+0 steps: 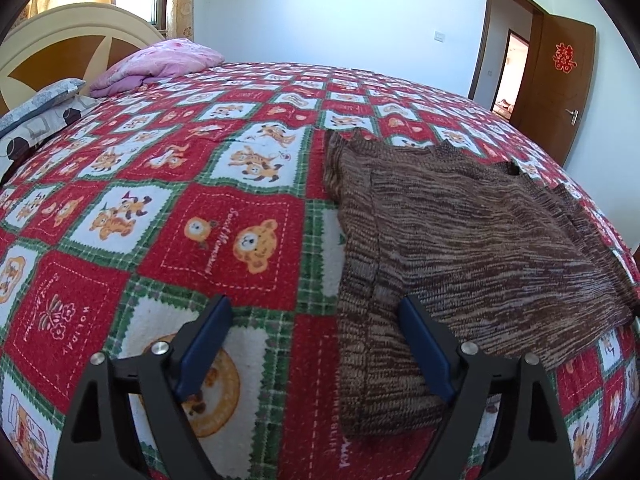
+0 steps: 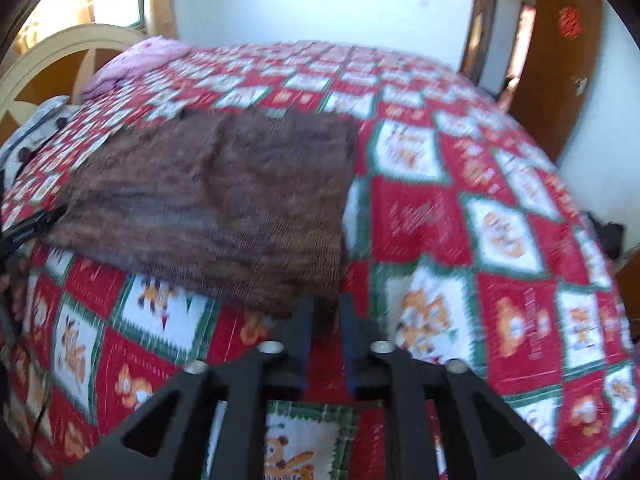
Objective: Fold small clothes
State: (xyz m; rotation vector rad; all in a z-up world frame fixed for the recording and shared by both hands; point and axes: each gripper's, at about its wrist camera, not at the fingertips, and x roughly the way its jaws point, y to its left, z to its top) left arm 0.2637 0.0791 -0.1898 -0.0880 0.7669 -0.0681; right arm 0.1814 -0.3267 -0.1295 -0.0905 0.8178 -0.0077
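Brown knit sweater (image 1: 460, 240) is lying on the red checked bedspread (image 1: 168, 184), already doubled over into a rough rectangle, with one narrower strip hanging down toward the near edge of the bed in the left wrist view. So my guess is we're somewhere mid-fold, not done.

Left gripper (image 1: 316, 340) is spread wide with nothing pinched. Its right finger sits over the sweater's near strip and the other finger is over bare bedspread. Right gripper (image 2: 326, 312) has its jaws only a little apart, right at the near corner of the sweater. That view is blurry, so I can't swear whether a bit of knit is between the pads, but it looks let go.

What could go wrong: that knit is loose and floppy, so grabbing only the top layer would peel the fold open instead of carrying it. The fleecy bedspread could also get pinched along with the sweater and drag the whole pile. And the near strip is close to the bed edge, so a sloppy tug could slide it off.

Room-wise it's fine. Lots of open bedspread on both sides of the sweater, and the pink pillow (image 1: 160, 62) and headboard (image 1: 60, 48) are well apart at the far end.
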